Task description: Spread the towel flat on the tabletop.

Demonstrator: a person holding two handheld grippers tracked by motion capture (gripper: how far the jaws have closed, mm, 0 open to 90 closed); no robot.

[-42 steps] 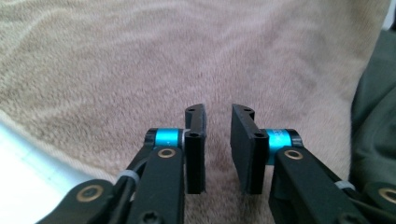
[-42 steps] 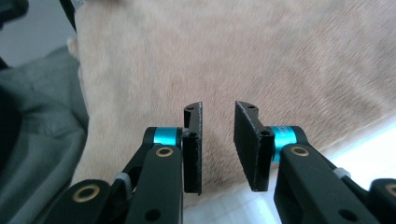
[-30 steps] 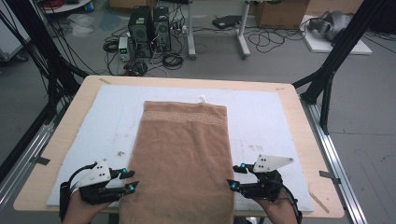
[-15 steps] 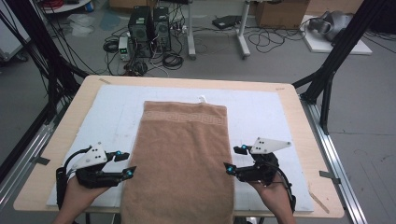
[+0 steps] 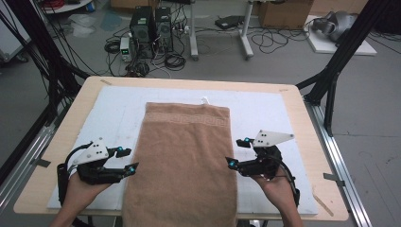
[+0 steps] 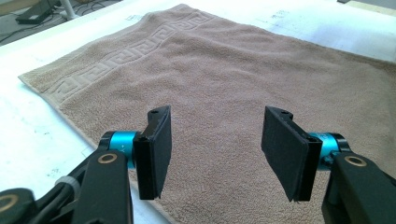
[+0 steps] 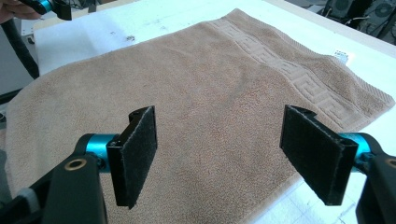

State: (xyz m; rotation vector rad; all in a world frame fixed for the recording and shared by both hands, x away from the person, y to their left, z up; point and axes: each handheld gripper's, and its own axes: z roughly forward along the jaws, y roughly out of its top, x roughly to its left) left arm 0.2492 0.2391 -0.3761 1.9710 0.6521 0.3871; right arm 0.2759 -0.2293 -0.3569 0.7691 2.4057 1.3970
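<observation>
A tan towel (image 5: 184, 161) with a key-pattern border at its far end lies flat on the white board (image 5: 113, 118), and its near end hangs over the table's front edge. My left gripper (image 5: 128, 159) hovers at the towel's left edge and is open. Its jaws have just been opening, and the towel (image 6: 224, 79) lies beyond its gripper (image 6: 218, 116) with nothing between the pads. My right gripper (image 5: 238, 152) hovers at the right edge, also open after just opening wider. The right gripper (image 7: 219, 116) is empty over the towel (image 7: 210, 93).
The board rests on a wooden table (image 5: 302, 113). A small white label (image 5: 204, 100) pokes out at the towel's far edge. Black frame legs (image 5: 331, 85) stand at the right, with computer towers (image 5: 151, 23) and cables on the floor behind.
Both grippers have lifted and moved a little away from the towel's near end, and their jaws stand wider. The towel lies as before.
</observation>
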